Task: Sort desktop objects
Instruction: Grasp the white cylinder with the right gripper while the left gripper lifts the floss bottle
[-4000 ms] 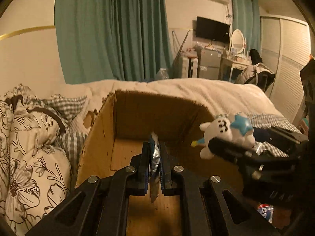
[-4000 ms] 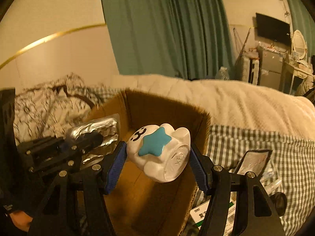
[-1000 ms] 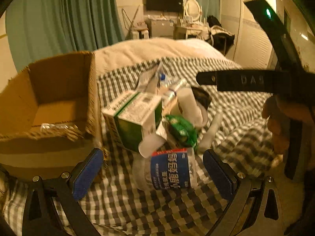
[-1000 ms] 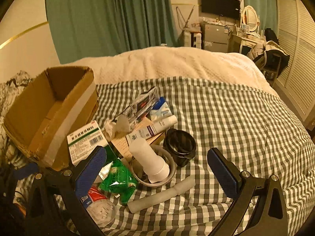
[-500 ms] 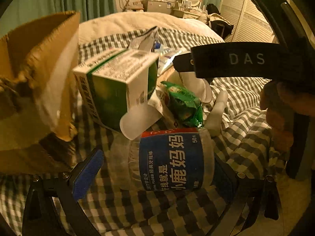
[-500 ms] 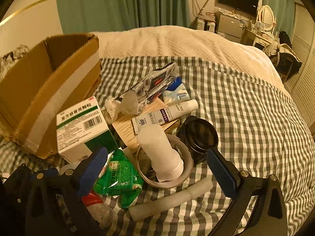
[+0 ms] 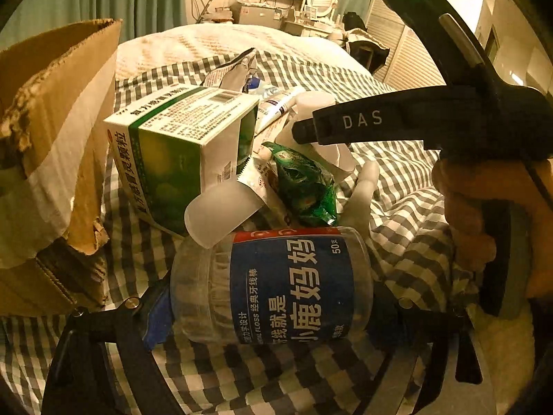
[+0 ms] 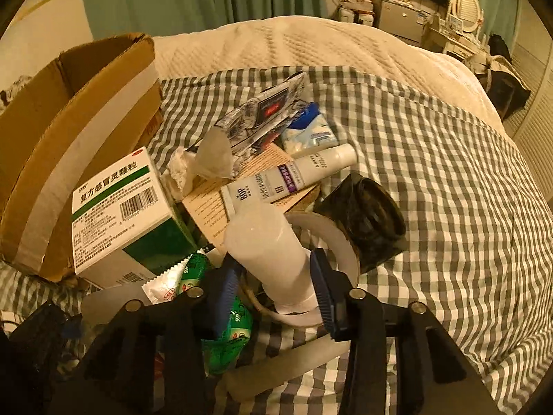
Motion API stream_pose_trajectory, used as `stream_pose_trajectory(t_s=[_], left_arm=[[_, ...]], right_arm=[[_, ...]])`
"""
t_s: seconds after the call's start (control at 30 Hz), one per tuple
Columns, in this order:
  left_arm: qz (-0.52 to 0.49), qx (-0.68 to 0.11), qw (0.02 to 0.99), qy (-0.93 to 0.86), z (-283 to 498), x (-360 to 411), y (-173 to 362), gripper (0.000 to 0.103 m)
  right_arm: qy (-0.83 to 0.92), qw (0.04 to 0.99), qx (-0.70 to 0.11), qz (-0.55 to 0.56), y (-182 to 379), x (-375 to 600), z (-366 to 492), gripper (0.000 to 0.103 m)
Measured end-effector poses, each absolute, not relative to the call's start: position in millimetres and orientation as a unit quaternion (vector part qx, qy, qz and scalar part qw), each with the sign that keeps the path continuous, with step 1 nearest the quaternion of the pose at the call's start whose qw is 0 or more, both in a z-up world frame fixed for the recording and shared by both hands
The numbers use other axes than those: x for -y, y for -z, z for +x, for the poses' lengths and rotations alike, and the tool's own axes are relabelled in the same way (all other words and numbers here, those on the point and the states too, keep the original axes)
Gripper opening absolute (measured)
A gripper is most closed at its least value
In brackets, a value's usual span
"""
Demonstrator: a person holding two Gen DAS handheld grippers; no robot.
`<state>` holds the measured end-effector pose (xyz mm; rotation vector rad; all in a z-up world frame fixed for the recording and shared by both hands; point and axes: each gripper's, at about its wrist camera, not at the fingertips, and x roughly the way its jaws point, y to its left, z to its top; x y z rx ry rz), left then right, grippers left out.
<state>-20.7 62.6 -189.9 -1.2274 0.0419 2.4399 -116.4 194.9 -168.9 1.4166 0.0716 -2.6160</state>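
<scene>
"DAS" stands on the right gripper (image 7: 363, 119) at two o'clock; "小鹿妈妈", "DENTAL FLOSS" and "50" on the floss jar (image 7: 287, 283) at six; "BOP" on the tube (image 8: 287, 180).

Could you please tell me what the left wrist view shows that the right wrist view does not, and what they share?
Only the left wrist view shows the floss jar between the left hand-held gripper fingers. Only the right wrist view shows the black jar and the right hand-held gripper closing around the white bottle. Both show the medicine box, green packet and cardboard box.
</scene>
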Motion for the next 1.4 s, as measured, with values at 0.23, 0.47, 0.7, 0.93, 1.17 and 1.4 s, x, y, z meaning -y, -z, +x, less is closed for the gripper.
stream_pose_trajectory(t_s=[0.23,0.47,0.7,0.93,1.17,1.4], left_arm=[[-0.415,-0.035,0.197,-0.888,-9.6,-70.0,182.0,0.089],[-0.376,-0.056,0.194,-0.904,-1.8,-74.6,159.4,0.089],[-0.336,-0.063,0.196,-0.919,8.6,-73.5,132.8,0.089],[-0.294,-0.068,0.188,-0.934,22.2,-65.3,104.6,0.089],[-0.249,-0.07,0.176,-0.95,30.8,-55.8,73.7,0.089],[-0.211,-0.071,0.161,-0.962,34.7,-42.8,47.1,0.089]], right_arm=[[0.889,0.071,-0.008,0.452,155.9,-200.5,-106.9,0.035],[0.905,0.054,0.011,0.421,136.1,-208.2,-92.5,0.033],[0.922,0.038,0.025,0.386,112.6,-219.8,-79.6,0.033],[0.937,0.038,0.033,0.344,82.3,-220.9,-61.6,0.032],[0.955,0.033,0.041,0.29,47.9,-220.2,-45.2,0.032],[0.972,0.022,0.05,0.23,15.7,-215.3,-26.5,0.032]])
